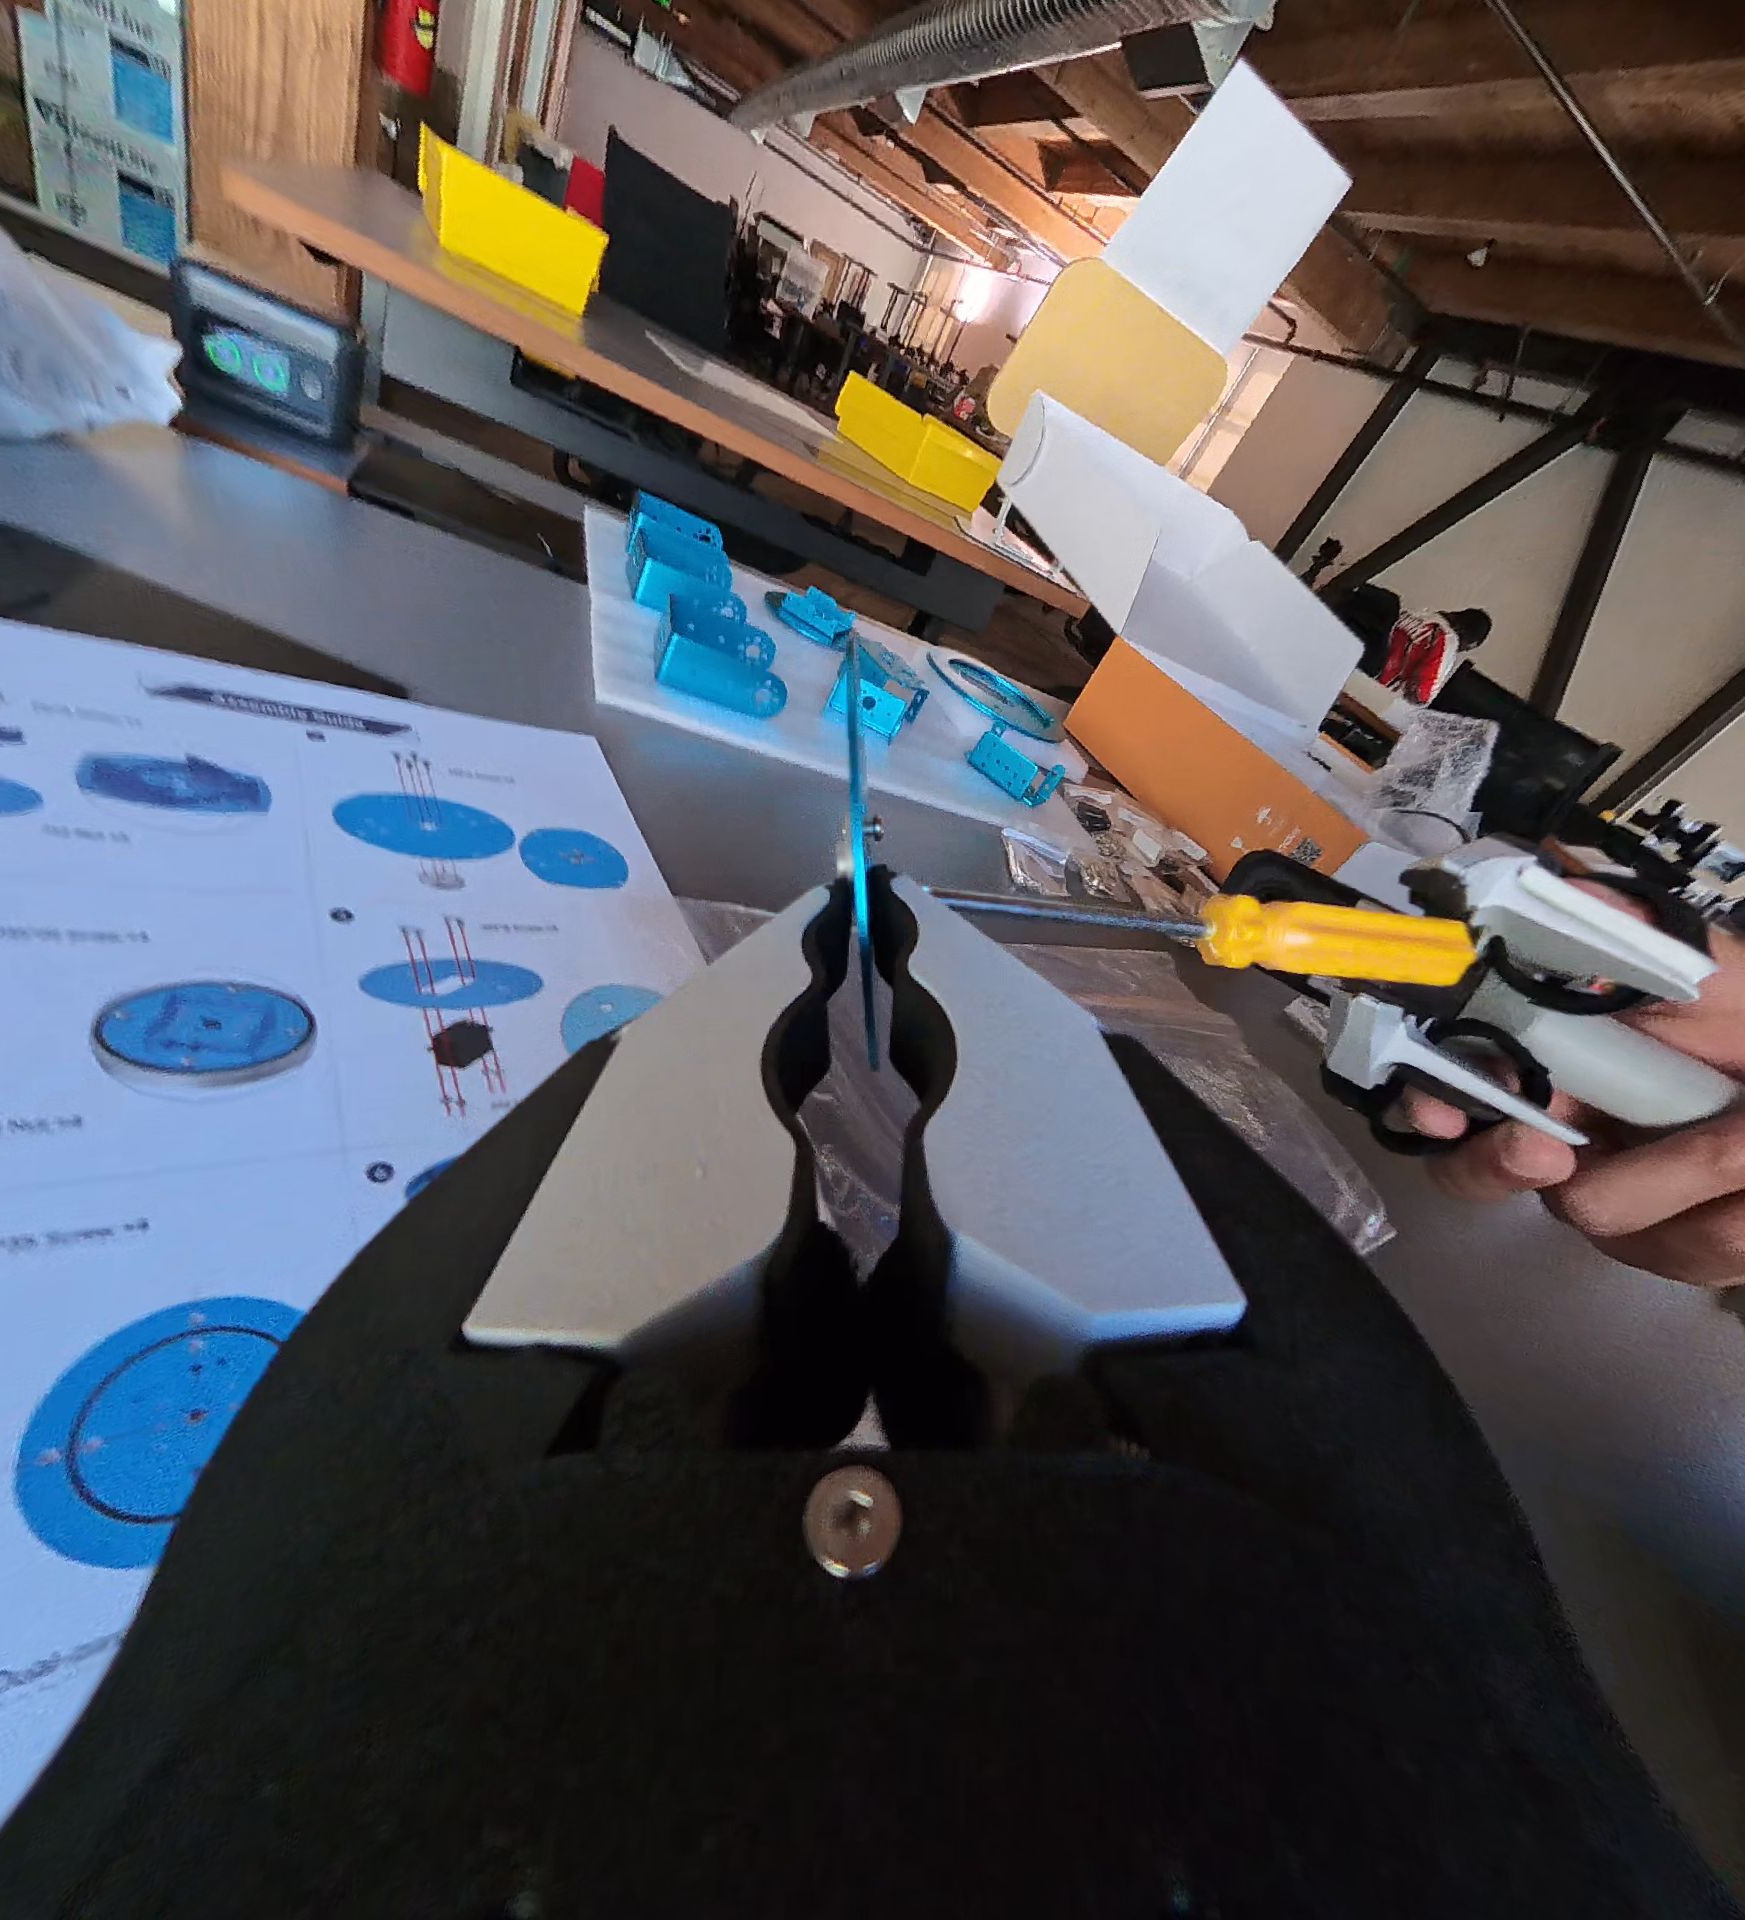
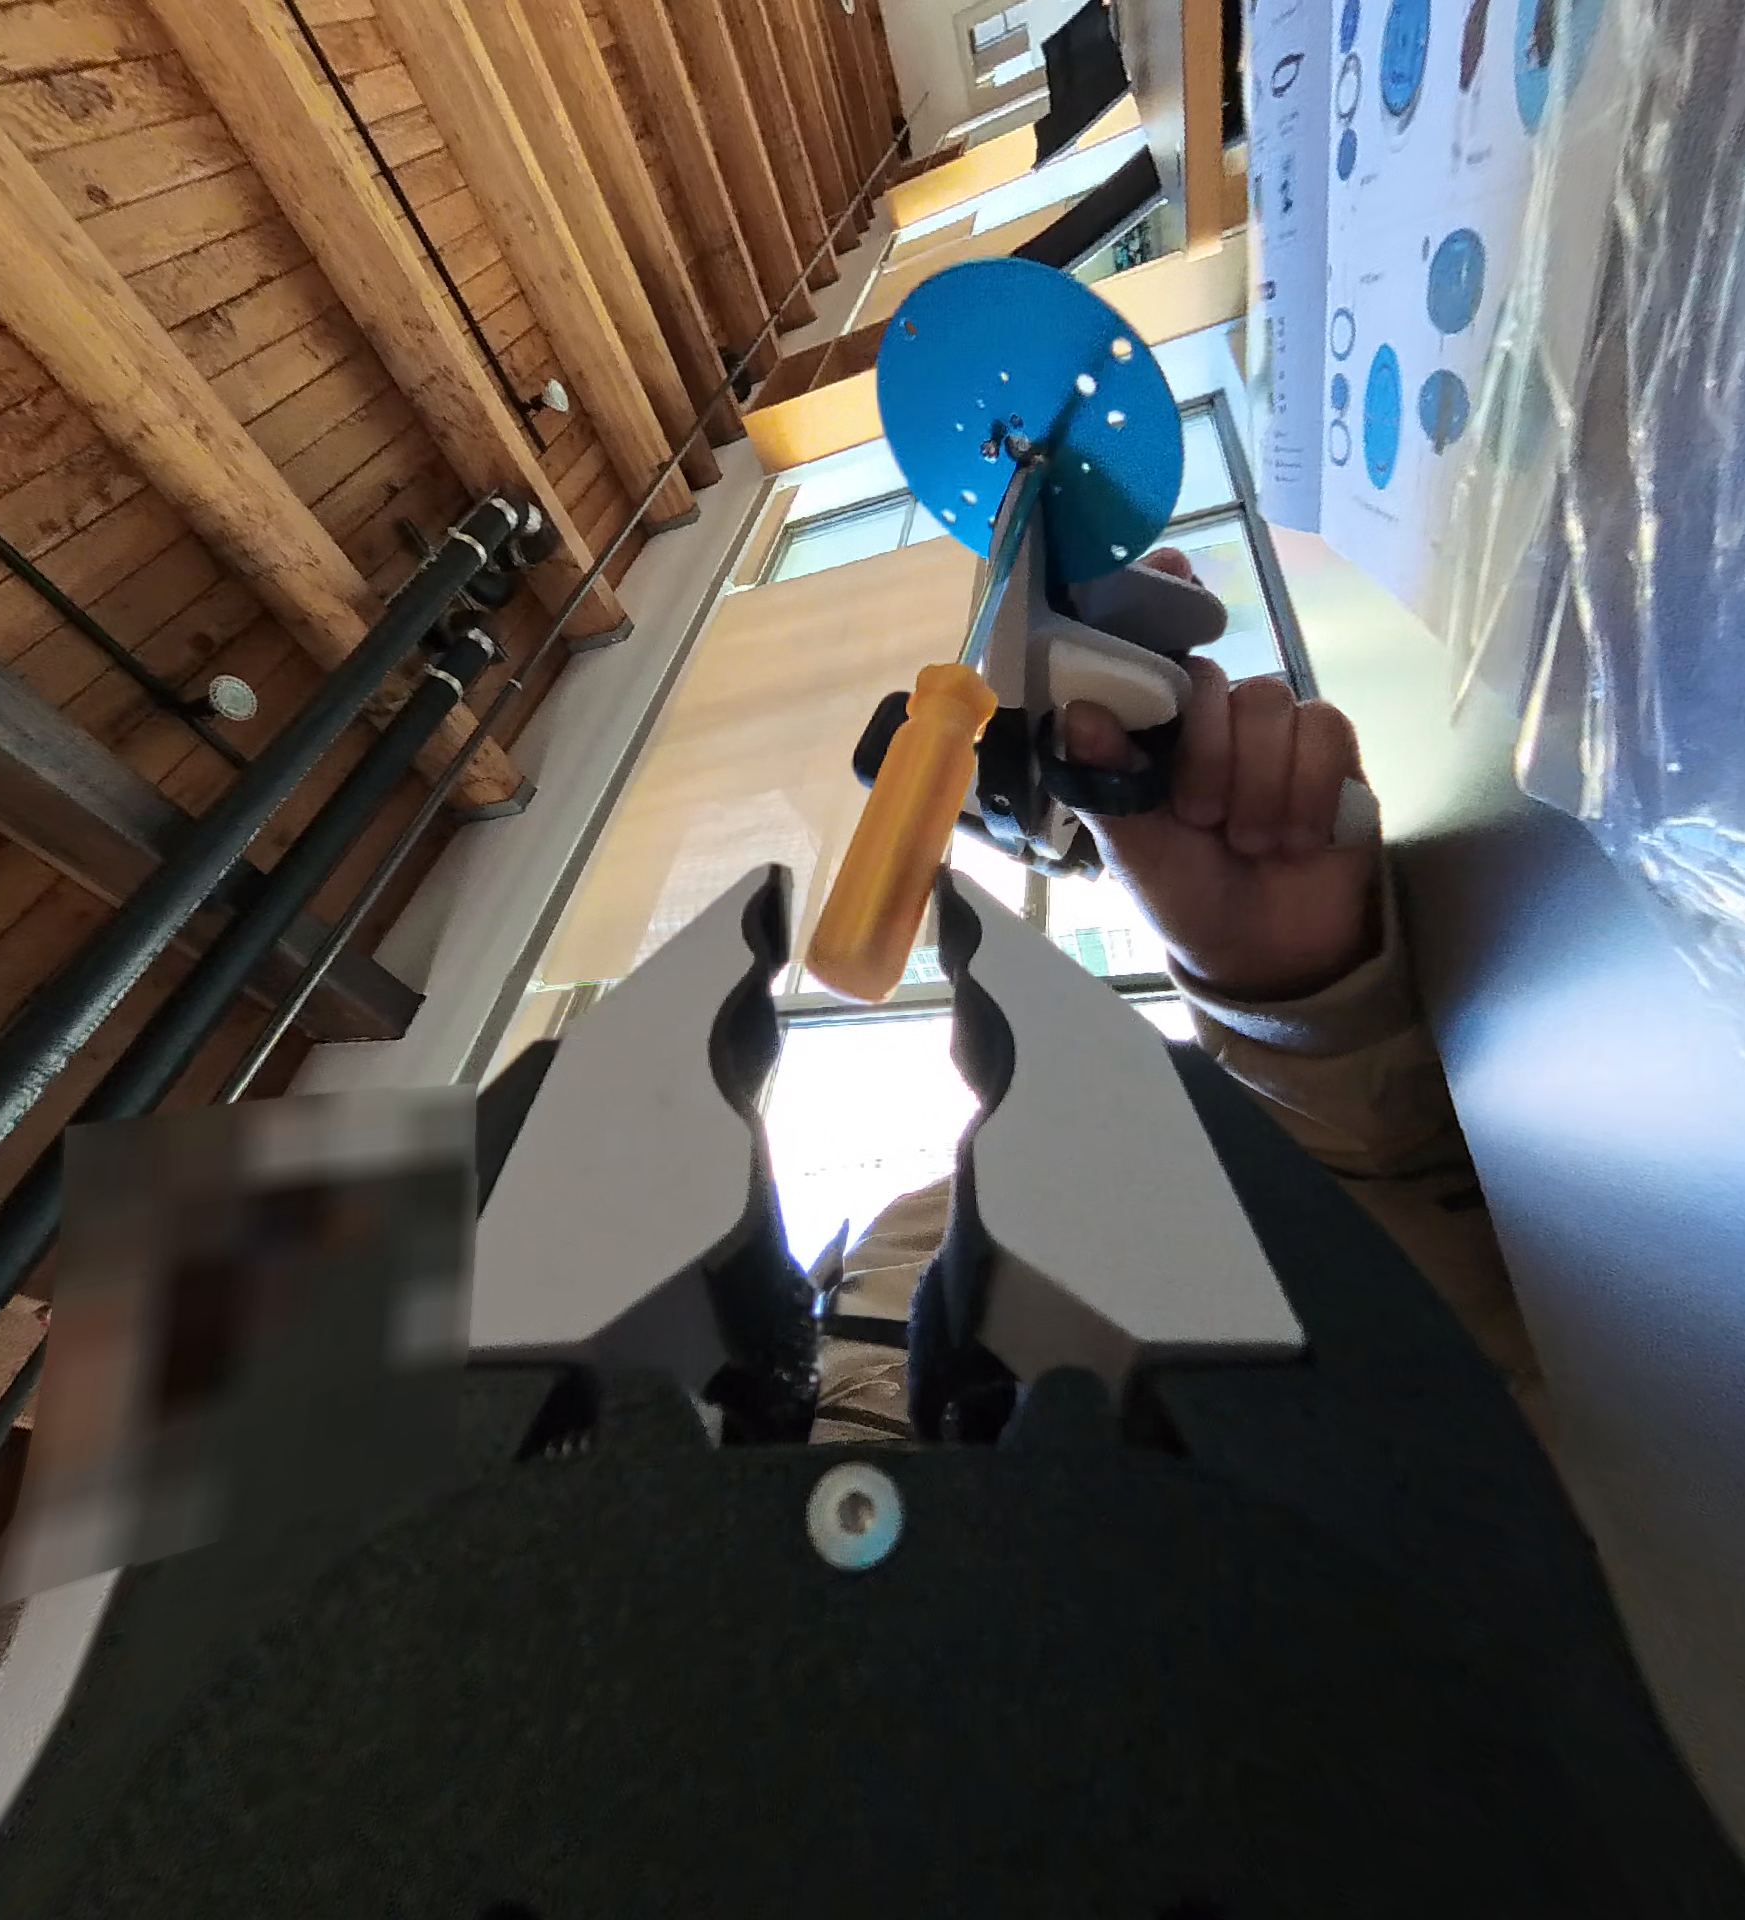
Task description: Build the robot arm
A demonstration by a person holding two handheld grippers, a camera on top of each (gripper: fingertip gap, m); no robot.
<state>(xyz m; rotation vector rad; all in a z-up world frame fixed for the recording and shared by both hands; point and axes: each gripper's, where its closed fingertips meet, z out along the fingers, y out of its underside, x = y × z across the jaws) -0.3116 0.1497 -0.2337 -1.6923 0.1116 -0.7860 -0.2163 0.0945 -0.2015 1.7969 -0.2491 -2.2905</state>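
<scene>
My left gripper (image 1: 863, 894) is shut on the rim of a thin blue metal disc (image 1: 860, 790), held upright and edge-on above the grey table (image 1: 224, 540). In the right wrist view the disc (image 2: 972, 343) shows its face with several holes, with the left gripper (image 2: 1039, 582) and a hand (image 2: 1252, 810) below it. My right gripper (image 2: 863, 904) is shut on the yellow handle of a screwdriver (image 2: 899, 821). Its metal shaft reaches a small screw (image 2: 1013, 442) near the disc's centre. The left wrist view shows the screwdriver (image 1: 1335, 940) coming in from the right, held by the right gripper (image 1: 1470, 961).
A printed assembly sheet (image 1: 224, 935) lies on the left of the table. A white foam tray (image 1: 629, 665) holds several blue metal brackets (image 1: 702, 644). An open orange and white box (image 1: 1190, 748), small parts bags (image 1: 1107, 862) and clear plastic (image 1: 1211, 1039) lie to the right. Yellow bins (image 1: 509, 223) stand on a far bench.
</scene>
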